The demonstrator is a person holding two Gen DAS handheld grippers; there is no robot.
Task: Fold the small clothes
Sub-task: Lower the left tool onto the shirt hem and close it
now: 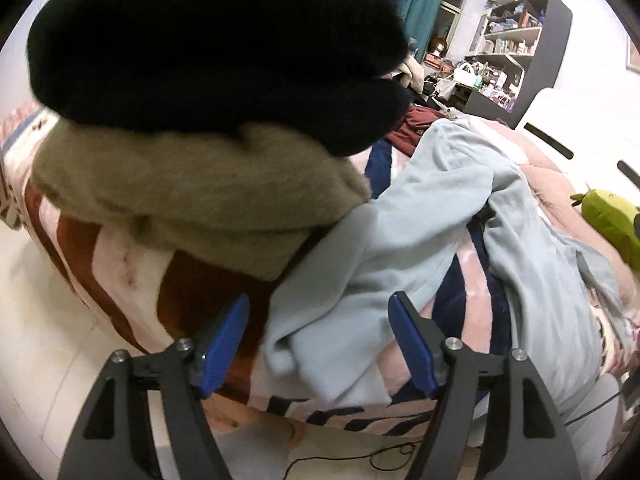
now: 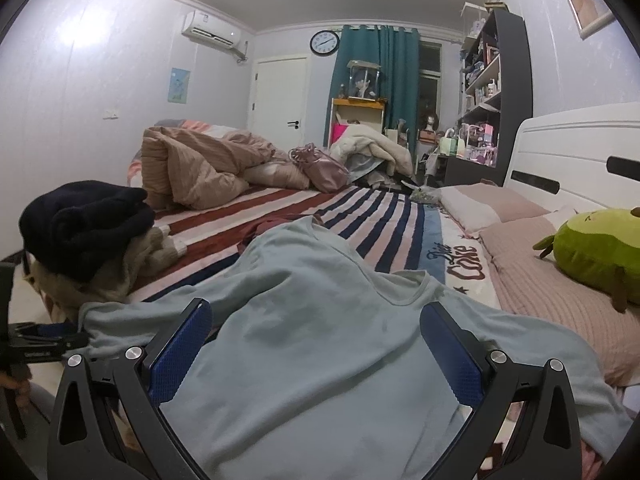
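Note:
A pale blue long-sleeved top (image 2: 320,320) lies spread on the striped bed sheet (image 2: 360,208). In the left wrist view its sleeve end (image 1: 320,344) lies between the open jaws of my left gripper (image 1: 318,312), not clamped. My right gripper (image 2: 316,320) is open over the body of the top, just below the neckline. A stack of folded clothes sits at the bed's left edge: a black knit (image 1: 208,40) on an olive-beige knit (image 1: 192,196). The stack also shows in the right wrist view (image 2: 84,224). The left gripper appears at the far left of the right wrist view (image 2: 44,344).
A dark red garment (image 1: 412,128) lies beyond the top. A crumpled beige duvet (image 2: 200,168) and pink bag (image 2: 320,168) lie at the bed's far end. Pink pillows (image 2: 532,280), a green plush (image 2: 600,252) and the white headboard (image 2: 580,148) are on the right. Shelves (image 2: 488,92) stand behind.

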